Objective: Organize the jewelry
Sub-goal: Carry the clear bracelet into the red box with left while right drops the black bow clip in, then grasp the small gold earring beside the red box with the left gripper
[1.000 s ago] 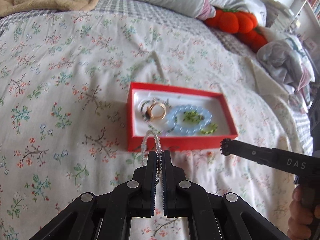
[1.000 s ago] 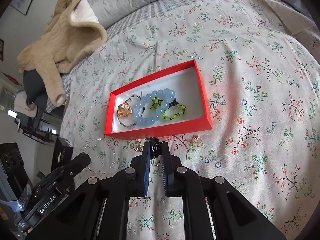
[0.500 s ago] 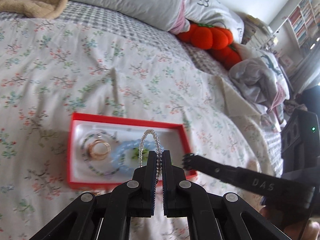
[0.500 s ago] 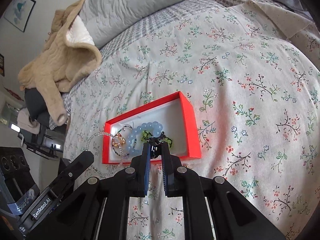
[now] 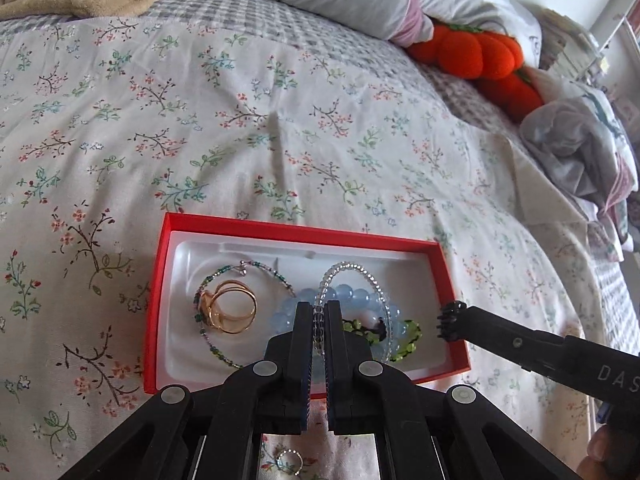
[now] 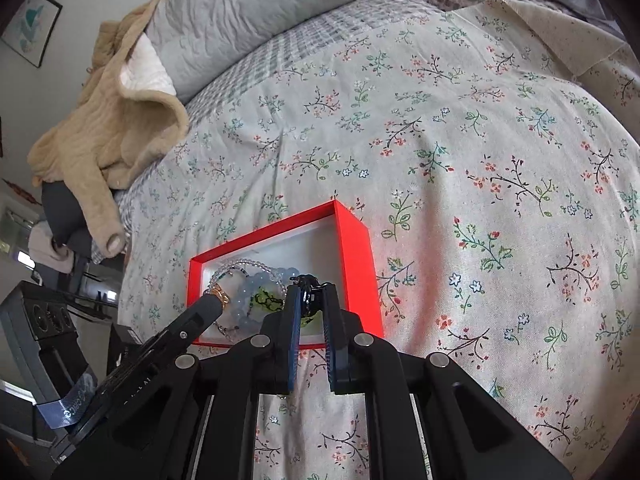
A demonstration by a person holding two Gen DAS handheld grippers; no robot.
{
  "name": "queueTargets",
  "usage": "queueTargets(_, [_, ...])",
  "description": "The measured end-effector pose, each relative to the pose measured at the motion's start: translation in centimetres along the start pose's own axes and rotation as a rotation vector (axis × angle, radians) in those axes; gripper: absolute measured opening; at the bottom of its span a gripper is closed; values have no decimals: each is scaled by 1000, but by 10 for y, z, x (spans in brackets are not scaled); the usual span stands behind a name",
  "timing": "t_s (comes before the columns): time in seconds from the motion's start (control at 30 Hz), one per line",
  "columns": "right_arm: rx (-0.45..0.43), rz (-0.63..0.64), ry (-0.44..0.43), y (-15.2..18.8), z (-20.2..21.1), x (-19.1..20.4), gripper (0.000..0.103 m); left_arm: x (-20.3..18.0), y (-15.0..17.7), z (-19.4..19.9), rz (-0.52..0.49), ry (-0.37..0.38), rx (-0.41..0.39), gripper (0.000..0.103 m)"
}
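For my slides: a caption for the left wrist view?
Left gripper carries a clear bead bracelet over the red box.

So a second ago your left tool [image 5: 319,312] has the clear bead bracelet [image 5: 352,280] pinched out in front of the red box [image 5: 296,235], loop hanging over the near wall. Now you've got it carried in over the tray, loop sitting above the blue bead bracelet [image 5: 360,294]. Your right tool [image 6: 310,300] moves too: it goes from the bedspread [image 6: 480,160] just in front of the box to over the box's right end, with that small dark piece [image 6: 308,280] pinched at its tips.
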State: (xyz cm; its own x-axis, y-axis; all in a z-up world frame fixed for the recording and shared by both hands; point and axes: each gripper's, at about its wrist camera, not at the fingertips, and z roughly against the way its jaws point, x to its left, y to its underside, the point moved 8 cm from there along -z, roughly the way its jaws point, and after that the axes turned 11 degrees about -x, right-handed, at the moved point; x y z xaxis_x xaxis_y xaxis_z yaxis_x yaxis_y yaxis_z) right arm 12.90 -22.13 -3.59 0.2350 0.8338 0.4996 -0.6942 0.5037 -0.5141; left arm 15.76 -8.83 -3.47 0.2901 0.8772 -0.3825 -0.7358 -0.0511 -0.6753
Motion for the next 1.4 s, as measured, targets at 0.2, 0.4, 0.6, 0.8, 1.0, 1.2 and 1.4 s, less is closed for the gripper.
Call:
queueTargets(0.2, [-1, -43, -19, -5, -1, -6, 13, -6, 0, 10, -8, 10, 6, 40])
queueTargets(0.4, [-9, -64, -40, -6, 9, -6, 35, -1, 4, 23, -70, -50, 12, 50])
queueTargets(0.6, [-4, -55, -24, 0, 19, -5, 36, 14, 15, 32, -67, -111, 54, 58])
queueTargets(0.8, [6, -44, 4, 10, 27, -7, 44, 21, 27, 42, -80, -154, 81, 73])
queueTargets(1.0, [46, 0, 73, 26, 31, -12, 59, 32, 46, 44, -117, -229, 152, 80])
queueTargets(1.2, [104, 40, 164, 44, 29, -25, 61, 48, 69, 36, -47, -254, 254, 80])
queueTargets(1.4, [150, 59, 211, 56, 22, -33, 61, 55, 84, 24, 17, -267, 299, 80])
